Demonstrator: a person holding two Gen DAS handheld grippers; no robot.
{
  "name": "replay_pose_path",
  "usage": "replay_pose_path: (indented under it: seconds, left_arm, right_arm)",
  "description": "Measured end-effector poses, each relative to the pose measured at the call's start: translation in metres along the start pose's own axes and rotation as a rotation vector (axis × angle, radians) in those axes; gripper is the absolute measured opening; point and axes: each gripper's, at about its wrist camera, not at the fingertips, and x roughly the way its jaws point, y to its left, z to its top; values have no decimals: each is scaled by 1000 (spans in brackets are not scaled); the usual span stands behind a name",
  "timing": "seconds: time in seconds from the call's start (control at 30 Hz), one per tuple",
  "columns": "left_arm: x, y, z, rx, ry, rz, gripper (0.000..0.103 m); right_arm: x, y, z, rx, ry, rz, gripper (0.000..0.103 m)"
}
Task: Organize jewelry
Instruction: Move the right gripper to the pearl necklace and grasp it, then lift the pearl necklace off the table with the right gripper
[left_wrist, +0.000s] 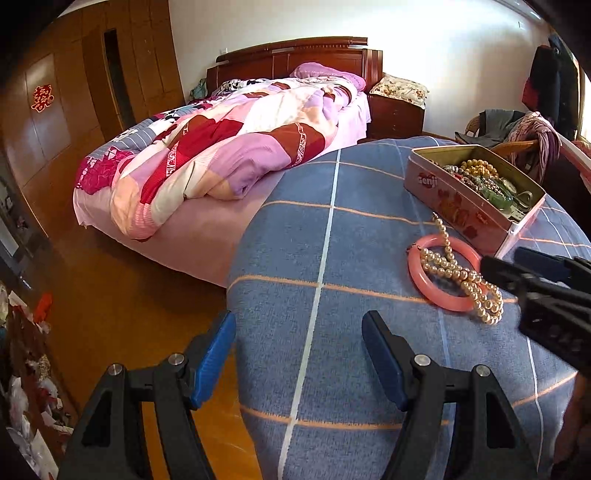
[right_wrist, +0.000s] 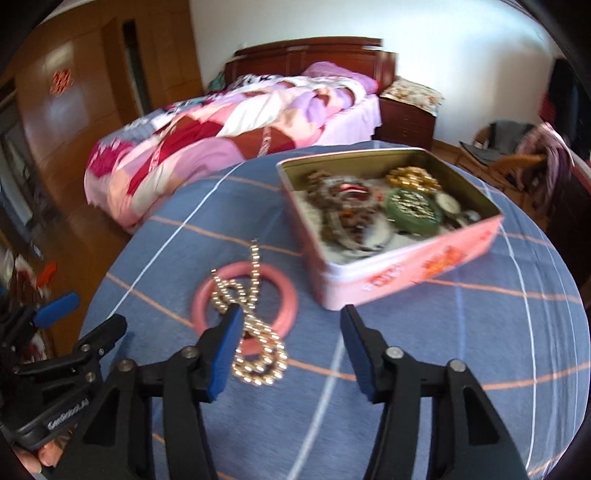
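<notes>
Two grippers over a round table covered in blue plaid cloth. Left gripper has jaws wide, nothing between them, hovering above bare cloth near the table's left edge. Right gripper has jaws partly apart, not pressing on anything; its left finger sits in front of the pearl necklace, overlap only, no grip visible, and whether it touches I can't tell. Right wrist view is motion-blurred.

Pearl necklace lies coiled across a pink bangle, one strand trailing toward the tin; both on the cloth, right of centre, just beside the near corner of the pink tin. Tin is open, lid not seen, sitting toward the far right edge of the table, packed with jewelry: gold beads, a green round piece, darker bead strands; the rest too blurred to sort.

Bed with patchwork quilt beyond the table's far edge, well apart
</notes>
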Motion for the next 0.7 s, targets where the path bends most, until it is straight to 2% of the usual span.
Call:
replay_pose_path:
  seconds: [0.2, 0.3, 0.4, 0.47, 0.53, 0.7]
  left_arm:
    - [0, 3, 0, 1, 7, 20, 71]
    - [-2, 3, 0, 4, 4, 18, 71]
    - [-4, 4, 1, 7, -6, 22, 71]
    - [-5, 4, 2, 4, -5, 23, 71]
    - [-6, 5, 1, 1, -5, 22, 71]
    - [-7, 3, 1, 10, -7, 22, 71]
  right_arm:
    - [15, 15, 4, -57, 39, 16, 55]
    - [26, 21, 0, -101, 70, -38, 55]
    - [28, 17, -2, -86, 77, -23, 48]
    - [25, 13, -3, -82, 76, -28, 34]
    - [22, 13, -5, -83, 79, -31, 25]
    - [7, 5, -11, -36, 59, 13, 16]
